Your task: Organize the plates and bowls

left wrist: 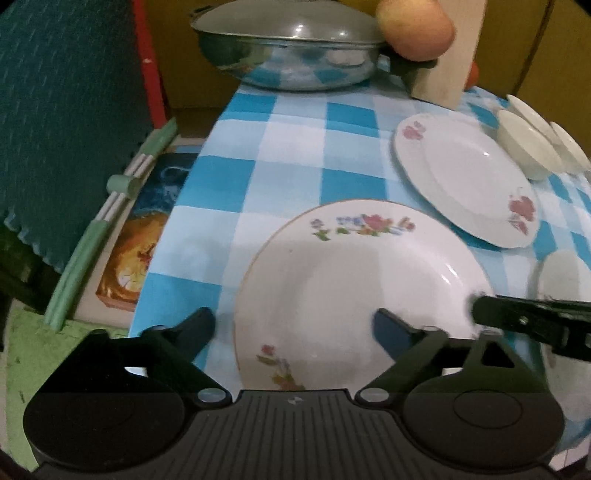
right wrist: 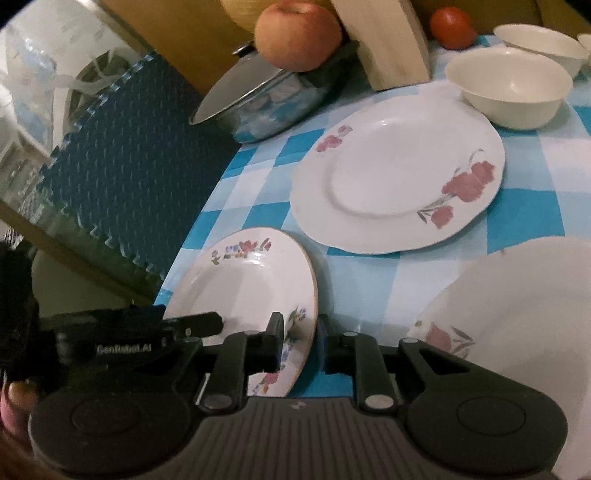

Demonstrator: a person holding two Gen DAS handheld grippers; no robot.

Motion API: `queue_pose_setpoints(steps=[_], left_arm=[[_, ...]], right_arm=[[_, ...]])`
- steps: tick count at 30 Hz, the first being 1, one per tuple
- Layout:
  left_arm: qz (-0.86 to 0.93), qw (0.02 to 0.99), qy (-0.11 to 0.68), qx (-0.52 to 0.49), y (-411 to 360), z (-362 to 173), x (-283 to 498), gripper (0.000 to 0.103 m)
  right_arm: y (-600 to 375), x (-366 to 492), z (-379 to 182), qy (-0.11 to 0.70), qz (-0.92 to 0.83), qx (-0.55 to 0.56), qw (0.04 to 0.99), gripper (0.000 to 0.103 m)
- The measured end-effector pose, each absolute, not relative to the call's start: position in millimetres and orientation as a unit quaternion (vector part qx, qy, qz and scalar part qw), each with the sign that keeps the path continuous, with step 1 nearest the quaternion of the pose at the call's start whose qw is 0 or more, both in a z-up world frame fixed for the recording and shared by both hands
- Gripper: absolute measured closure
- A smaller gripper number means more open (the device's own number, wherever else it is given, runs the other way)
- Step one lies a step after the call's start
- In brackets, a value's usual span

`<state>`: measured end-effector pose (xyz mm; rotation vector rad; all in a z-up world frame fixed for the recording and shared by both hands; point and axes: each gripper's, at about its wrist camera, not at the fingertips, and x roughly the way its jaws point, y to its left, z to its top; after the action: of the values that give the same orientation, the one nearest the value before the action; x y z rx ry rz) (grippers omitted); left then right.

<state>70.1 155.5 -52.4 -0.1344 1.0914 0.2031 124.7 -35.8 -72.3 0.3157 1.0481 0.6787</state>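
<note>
A small floral plate with a gold rim (left wrist: 351, 280) (right wrist: 243, 280) is tilted up off the blue checked cloth. My right gripper (right wrist: 300, 343) is shut on its near rim; one of its fingers (left wrist: 517, 317) shows in the left wrist view at the plate's right edge. My left gripper (left wrist: 295, 325) is open, its fingers straddling the plate's near left part; its finger (right wrist: 195, 325) shows in the right wrist view. A larger plate with red flowers (left wrist: 465, 177) (right wrist: 399, 173) lies flat behind. Another large red-flowered plate (right wrist: 517, 332) lies at the right. White bowls (right wrist: 509, 85) (left wrist: 524, 147) stand at the back right.
A lidded steel pot (left wrist: 288, 55) (right wrist: 266, 99) stands at the back, an apple (left wrist: 413, 26) (right wrist: 295, 33) beside it, then a wooden block (right wrist: 391, 40) and a tomato (right wrist: 452, 27). A blue foam mat (left wrist: 66, 122) (right wrist: 122, 162) leans beyond the table's left edge.
</note>
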Motion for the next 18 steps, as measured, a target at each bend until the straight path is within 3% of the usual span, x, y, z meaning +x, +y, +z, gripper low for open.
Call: queue_pose_setpoints(steps=[3, 18], left_arm=[[0.082, 0.850, 0.516, -0.062, 149.6, -51.5, 72.4, 0.010], [0.094, 0.857, 0.503, -0.058, 141.9, -40.8, 69.1, 0.012]], right_arm=[[-33.2, 123.4, -71.6, 0.484, 0.316, 0.144, 0.803, 0.085], [-36.8, 125.2, -63.6, 0.474, 0.308, 0.159, 0.810, 0.085]])
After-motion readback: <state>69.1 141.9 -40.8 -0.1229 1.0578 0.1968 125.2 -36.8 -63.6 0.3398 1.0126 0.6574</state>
